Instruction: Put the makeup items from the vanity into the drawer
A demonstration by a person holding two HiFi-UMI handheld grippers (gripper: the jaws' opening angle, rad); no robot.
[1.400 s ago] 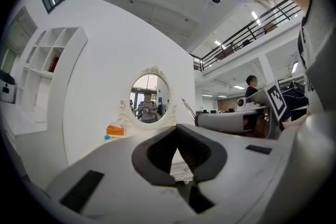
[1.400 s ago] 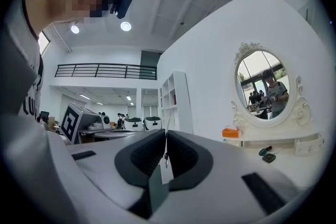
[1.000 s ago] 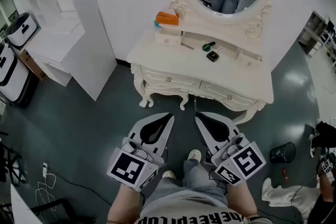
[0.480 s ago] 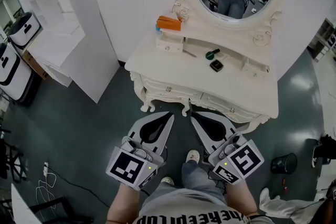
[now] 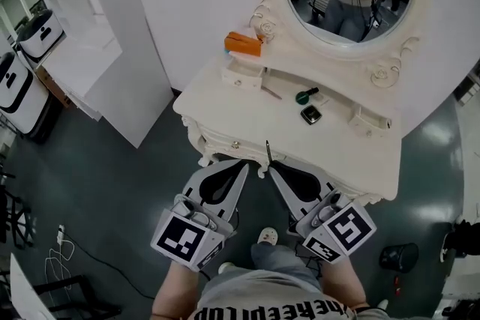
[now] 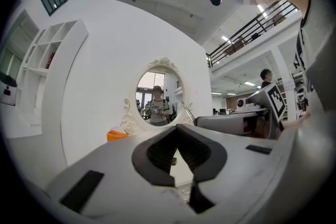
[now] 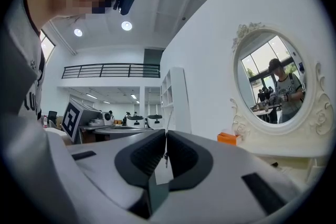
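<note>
White table (image 5: pixel 225 97) is carrying the makeup items towards its back edge: a green-capped tube (image 5: pixel 304 96), a black compact (image 5: pixel 310 115) and a thin pencil (image 5: pixel 271 93). Off its front edge, the left claw (image 5: pixel 244 164) is hovering closed on nothing, and the right claw (image 5: pixel 271 165) is pinching a thin stick (image 5: pixel 266 150).

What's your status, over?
Left gripper shut, empty. Right gripper shut on thin stick. Compact and green item on vanity, drawers closed. Nothing in the way.
</note>
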